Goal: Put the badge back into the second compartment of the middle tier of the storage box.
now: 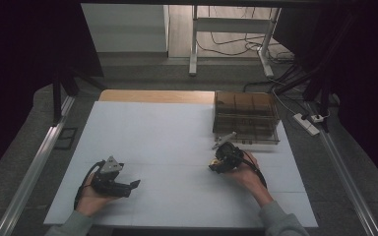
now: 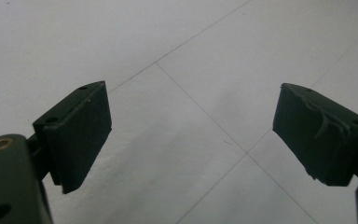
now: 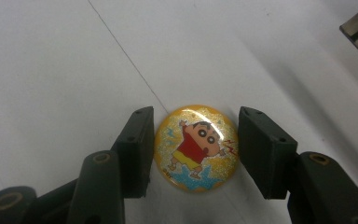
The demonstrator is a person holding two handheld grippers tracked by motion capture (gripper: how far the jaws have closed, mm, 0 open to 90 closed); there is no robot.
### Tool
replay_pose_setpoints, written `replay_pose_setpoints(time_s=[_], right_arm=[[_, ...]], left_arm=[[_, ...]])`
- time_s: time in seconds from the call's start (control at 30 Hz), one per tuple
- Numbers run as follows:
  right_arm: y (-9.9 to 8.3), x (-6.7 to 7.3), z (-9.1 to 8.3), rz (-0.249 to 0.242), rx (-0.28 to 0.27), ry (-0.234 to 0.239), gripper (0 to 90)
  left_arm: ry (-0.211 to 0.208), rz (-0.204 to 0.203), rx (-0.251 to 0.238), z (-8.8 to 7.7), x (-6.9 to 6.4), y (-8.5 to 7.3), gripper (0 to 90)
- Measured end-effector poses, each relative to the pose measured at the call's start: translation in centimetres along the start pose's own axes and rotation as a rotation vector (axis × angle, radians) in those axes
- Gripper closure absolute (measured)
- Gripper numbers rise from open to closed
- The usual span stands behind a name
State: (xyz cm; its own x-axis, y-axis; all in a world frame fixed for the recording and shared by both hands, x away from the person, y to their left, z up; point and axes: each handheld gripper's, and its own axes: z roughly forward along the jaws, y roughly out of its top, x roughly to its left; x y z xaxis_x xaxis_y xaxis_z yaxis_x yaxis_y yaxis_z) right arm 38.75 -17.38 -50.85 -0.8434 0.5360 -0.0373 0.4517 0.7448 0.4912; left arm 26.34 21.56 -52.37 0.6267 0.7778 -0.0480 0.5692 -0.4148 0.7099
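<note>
Between the right gripper's [image 3: 193,149] fingers, flat on the desk [image 3: 51,70], lies a glossy cartoon badge [image 3: 196,147]: likely light, stiff and slippery; grip its rim. Left gripper [image 2: 191,135] gapes empty.

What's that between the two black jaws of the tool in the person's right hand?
A round yellow badge with a cartoon boy lies on the white table between the right gripper's jaws, seen in the right gripper view. Whether they touch it is unclear.
</note>
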Motion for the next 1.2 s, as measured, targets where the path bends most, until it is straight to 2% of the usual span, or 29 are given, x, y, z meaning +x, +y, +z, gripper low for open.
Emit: replay_pose_setpoints(time_s=[0.53,1.2], right_arm=[[0.1,0.2,-0.2,-0.005,-0.005,-0.005,47.4],[0.6,0.4,-2.2,-0.014,-0.105,-0.025,47.4]], left_arm=[[0.001,-0.001,-0.002,-0.1,0.0,0.0,11.8],[0.001,-0.001,-0.004,-0.1,0.0,0.0,11.9]])
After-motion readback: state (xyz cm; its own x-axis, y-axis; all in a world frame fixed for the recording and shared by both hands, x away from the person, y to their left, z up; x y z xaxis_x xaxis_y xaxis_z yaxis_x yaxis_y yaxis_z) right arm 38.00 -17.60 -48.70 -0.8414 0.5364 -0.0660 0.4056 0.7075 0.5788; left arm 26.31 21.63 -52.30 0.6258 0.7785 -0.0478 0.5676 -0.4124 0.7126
